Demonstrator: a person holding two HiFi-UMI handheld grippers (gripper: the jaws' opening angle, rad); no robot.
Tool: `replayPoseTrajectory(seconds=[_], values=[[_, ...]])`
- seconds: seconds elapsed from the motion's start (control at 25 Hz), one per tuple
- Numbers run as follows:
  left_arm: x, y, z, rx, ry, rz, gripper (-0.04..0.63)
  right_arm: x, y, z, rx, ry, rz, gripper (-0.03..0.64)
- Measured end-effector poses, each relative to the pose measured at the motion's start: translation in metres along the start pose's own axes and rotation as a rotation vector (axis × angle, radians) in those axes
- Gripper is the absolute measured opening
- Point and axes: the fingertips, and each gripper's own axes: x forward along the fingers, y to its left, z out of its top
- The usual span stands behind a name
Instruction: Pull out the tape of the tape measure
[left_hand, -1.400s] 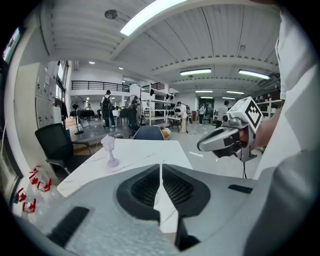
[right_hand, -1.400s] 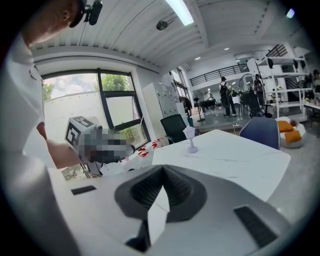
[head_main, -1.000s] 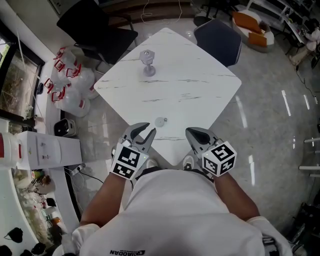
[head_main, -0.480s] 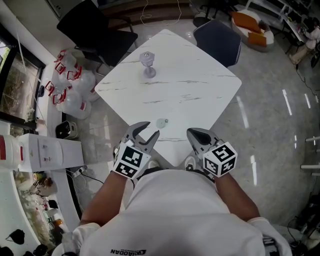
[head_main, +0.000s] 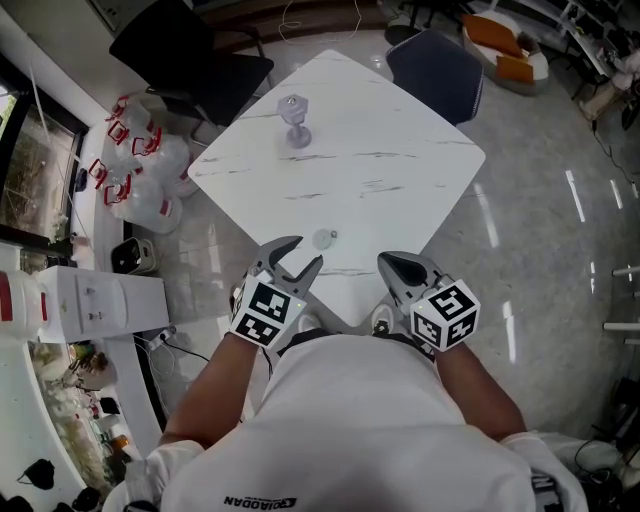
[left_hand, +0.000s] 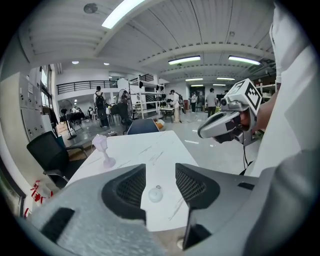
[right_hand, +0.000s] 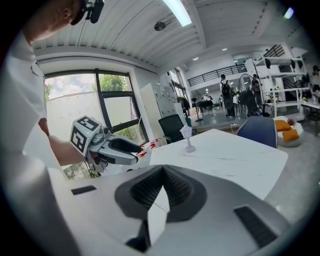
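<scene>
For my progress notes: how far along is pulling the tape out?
Done: nothing. The tape measure lies on the table, no tape out. In hand: the left tongs have just been opening, empty, aimed at it. The right tongs are shut, empty. Left: grip the case, pull the tape.

The square white table (head_main: 400, 150) looks like smooth, glossy grey-veined marble. On it, the small round tape measure (head_main: 322, 239) looks translucent plastic. Around the table, the grey floor (head_main: 540, 200) shines, polished.
</scene>
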Motion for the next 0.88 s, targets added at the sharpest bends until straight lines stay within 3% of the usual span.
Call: replayPoseTrajectory(seconds=[0.24, 0.48, 0.72, 0.88], values=[[0.036, 0.003, -0.044, 0.006, 0.12, -0.028, 0.199, -0.004, -0.004, -0.013, 0.018, 0.015, -0.012, 0.006], [0.08, 0.011, -0.083, 0.068, 0.255, -0.071, 0.199, -0.008, -0.015, -0.028, 0.056, 0.04, -0.033, 0.006], [0.113, 0.01, -0.105, 0.058, 0.338, -0.139, 0.203, -0.007, -0.026, -0.038, 0.094, 0.059, -0.042, 0.006], [0.134, 0.009, -0.12, 0.099, 0.41, -0.17, 0.216, -0.003, -0.032, -0.045, 0.113, 0.076, -0.039, 0.006]])
